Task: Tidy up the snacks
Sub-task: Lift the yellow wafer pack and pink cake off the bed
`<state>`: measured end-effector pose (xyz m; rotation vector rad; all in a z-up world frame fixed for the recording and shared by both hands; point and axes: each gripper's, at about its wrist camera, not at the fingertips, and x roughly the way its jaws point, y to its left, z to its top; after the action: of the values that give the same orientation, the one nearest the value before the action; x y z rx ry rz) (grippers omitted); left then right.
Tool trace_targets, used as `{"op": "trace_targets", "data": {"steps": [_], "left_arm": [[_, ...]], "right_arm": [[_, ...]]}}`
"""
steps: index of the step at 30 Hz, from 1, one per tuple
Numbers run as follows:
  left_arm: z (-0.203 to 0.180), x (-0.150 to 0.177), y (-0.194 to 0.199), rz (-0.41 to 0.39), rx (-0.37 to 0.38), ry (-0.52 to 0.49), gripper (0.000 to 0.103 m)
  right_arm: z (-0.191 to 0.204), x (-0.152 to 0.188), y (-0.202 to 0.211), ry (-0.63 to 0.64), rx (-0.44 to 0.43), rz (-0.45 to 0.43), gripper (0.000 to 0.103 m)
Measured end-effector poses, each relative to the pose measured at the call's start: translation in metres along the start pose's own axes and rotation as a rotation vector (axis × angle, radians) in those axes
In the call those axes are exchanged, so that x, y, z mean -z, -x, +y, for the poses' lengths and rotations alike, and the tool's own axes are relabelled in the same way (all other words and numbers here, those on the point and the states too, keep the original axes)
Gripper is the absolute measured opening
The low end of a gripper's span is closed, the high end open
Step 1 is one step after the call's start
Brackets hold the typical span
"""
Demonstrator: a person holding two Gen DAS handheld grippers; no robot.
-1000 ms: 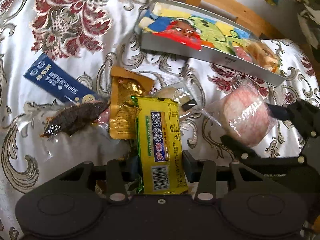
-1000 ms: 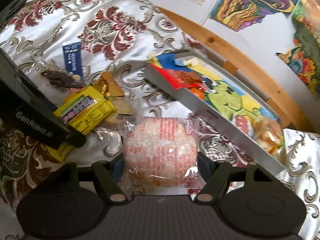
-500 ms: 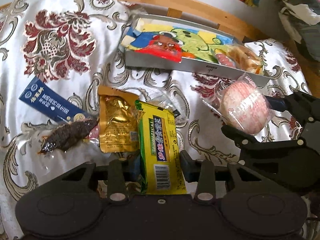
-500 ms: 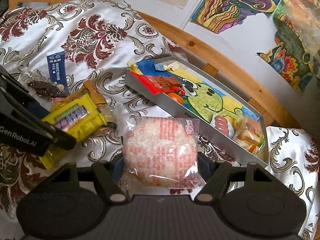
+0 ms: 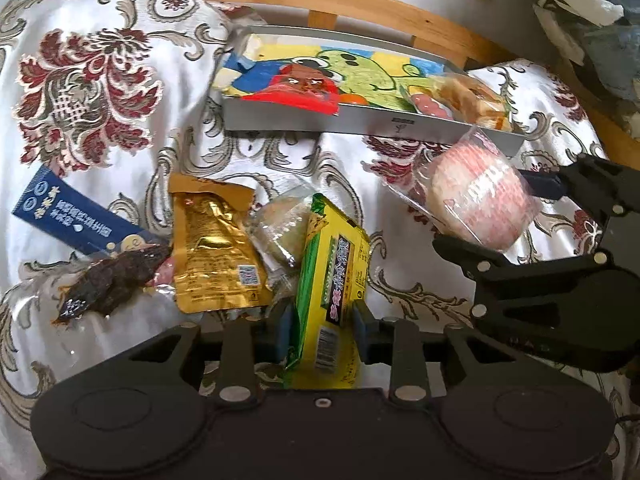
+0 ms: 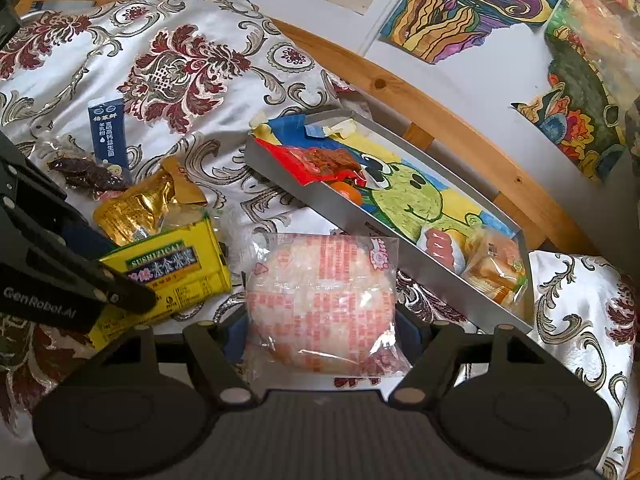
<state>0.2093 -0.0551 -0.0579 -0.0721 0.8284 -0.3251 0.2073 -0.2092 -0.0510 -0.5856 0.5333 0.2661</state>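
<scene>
Left gripper point(image 5: 319, 330) clamps the yellow pack point(image 5: 334, 288), right gripper point(image 6: 322, 326) the pink cake point(image 6: 322, 304) — both held above the cloth; each should clear the tray point(image 6: 400, 258) wall before release — cake first

Tray point(image 5: 360, 124) sits at back of bed cloth point(image 5: 100, 160), w/ rail point(image 5: 320, 0) behind it. In tray: red pack point(image 6: 316, 160) at left end, bread pack point(image 6: 496, 268) at right end. Loose pile lies in front-left of tray: stick sachet point(image 5: 72, 220) far left, dried-meat pack point(image 5: 112, 280) overlapping its near end, foil pouch point(image 5: 216, 248) to the right, clear-wrapped cake point(image 5: 280, 228) next right.
</scene>
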Motion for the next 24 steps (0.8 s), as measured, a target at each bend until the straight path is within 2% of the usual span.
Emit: {"op": "trace_targets", "data": {"steps": [8, 12, 15, 22, 24], "left_arm": [[-0.009, 0.001, 0.003, -0.028, 0.055, -0.053, 0.036], [-0.020, 0.006, 0.001, -0.006, 0.105, -0.106, 0.036], [-0.027, 0.009, -0.003, -0.006, 0.090, -0.164, 0.035], [-0.026, 0.009, -0.017, 0.015, 0.057, -0.159, 0.026], [-0.027, 0.008, -0.020, 0.011, 0.053, -0.163, 0.020]], "right_arm": [[-0.006, -0.001, 0.001, -0.010, 0.021, -0.001, 0.076], [-0.013, -0.002, 0.001, -0.032, 0.032, -0.007, 0.076], [-0.017, -0.002, 0.000, -0.044, 0.039, -0.008, 0.076], [-0.020, -0.003, -0.002, -0.054, 0.043, -0.012, 0.076], [-0.020, -0.004, -0.002, -0.053, 0.042, -0.012, 0.076]]}}
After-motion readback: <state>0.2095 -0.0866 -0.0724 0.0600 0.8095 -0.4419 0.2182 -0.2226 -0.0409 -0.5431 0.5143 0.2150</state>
